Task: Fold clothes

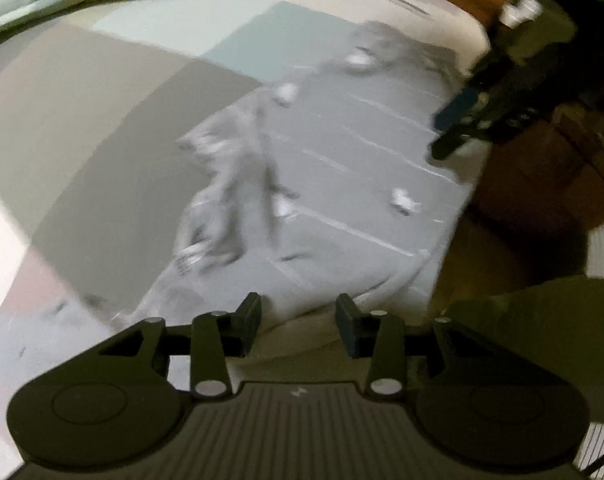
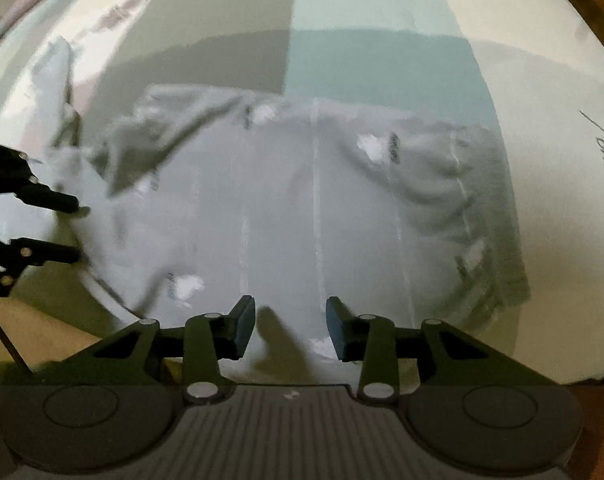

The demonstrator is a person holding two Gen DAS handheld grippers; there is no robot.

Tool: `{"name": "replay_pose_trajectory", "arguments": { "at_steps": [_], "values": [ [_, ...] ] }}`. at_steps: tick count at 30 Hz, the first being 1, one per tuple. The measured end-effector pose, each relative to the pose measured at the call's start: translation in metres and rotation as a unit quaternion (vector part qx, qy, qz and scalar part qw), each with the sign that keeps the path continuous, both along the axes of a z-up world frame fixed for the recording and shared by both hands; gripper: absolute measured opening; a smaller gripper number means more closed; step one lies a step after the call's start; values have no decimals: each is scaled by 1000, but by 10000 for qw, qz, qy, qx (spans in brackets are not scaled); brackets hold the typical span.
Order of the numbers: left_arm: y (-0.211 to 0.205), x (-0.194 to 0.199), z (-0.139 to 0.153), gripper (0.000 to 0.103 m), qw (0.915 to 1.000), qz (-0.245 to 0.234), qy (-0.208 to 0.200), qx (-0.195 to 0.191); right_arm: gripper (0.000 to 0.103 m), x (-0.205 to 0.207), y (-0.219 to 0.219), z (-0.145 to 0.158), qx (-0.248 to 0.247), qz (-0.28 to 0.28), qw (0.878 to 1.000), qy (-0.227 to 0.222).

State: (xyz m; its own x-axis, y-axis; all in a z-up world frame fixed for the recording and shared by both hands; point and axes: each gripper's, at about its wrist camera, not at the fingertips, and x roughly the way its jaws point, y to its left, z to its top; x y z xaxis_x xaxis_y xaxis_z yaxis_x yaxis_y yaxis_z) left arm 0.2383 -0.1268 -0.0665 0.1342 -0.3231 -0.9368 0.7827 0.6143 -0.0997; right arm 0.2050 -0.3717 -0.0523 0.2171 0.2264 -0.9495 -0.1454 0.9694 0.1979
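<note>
1. Grey garment [image 2: 302,208], pale-striped with white patches, is lying spread on a bed sheet [image 2: 342,20] of beige, teal and cream blocks.
2. My right gripper [image 2: 290,330] is hovering over its near edge, jaws spread, pinching nothing.
3. My left gripper [image 1: 297,326] is hanging likewise at the garment's side, jaws apart and empty.
4. Blur is smearing the cloth's details.

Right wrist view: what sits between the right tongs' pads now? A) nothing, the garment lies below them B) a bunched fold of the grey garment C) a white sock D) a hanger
A: the right tongs stand open with a clear gap between the pads, and the grey garment lies spread on the patchwork sheet beneath.
</note>
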Motion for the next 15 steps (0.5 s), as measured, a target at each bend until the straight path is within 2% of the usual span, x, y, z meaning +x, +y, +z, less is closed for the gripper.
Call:
{"name": "replay_pose_trajectory", "arguments": {
  "at_steps": [4,8,12,15],
  "values": [
    [27,10,4,43,9956,917,175,9,44,13,19,8,525,354,9979,-165],
    [60,16,6,45,9844,1725,344,28,44,27,53,10,938,796,9922,-185],
    [89,21,4,47,9738,2243,269,280,44,35,98,15,1371,1413,9802,-197],
    [112,24,3,48,9664,2518,175,488,44,46,136,16,1516,1801,9716,-260]
  ]
}}
